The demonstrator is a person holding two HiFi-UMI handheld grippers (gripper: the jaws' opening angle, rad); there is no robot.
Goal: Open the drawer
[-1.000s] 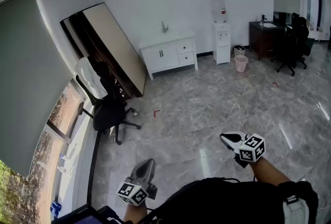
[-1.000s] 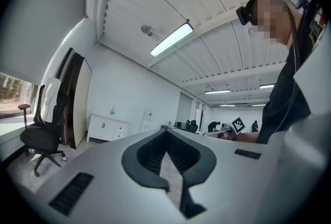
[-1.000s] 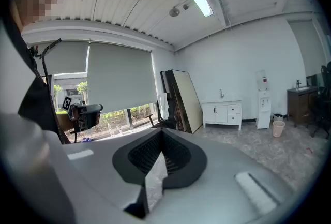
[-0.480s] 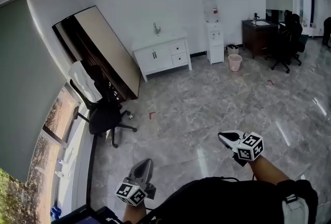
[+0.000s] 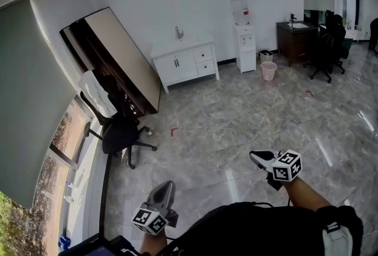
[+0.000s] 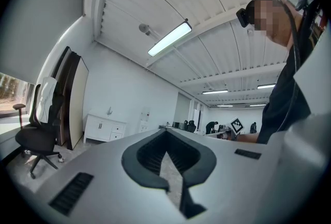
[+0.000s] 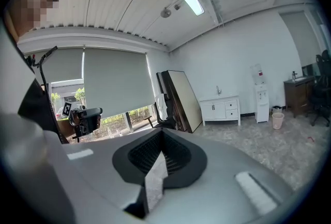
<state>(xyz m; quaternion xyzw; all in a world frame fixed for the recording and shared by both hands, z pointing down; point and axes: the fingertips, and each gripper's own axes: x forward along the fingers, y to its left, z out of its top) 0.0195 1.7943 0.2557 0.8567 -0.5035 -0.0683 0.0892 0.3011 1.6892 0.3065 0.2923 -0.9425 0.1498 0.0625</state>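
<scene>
White cabinet (image 5: 184, 62), upper centre of frame: drawer (image 5: 204, 55) looks shut, well apart from me. Left tool (image 5: 167, 185), right tool (image 5: 255, 157): pressed together, empty; I carry them low, nothing within reach.

On my left gripper (image 6: 166, 134) the jaws sit together with nothing between them. Beyond, a white cabinet (image 6: 105, 130) stands against the far wall, a black office chair (image 6: 37, 137) nearer, leftward.

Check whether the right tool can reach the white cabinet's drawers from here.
Probably not yet. The white cabinet stands at the far wall, well beyond the right tool held near the person's body. Only floor lies between, so walking over should do.
</scene>
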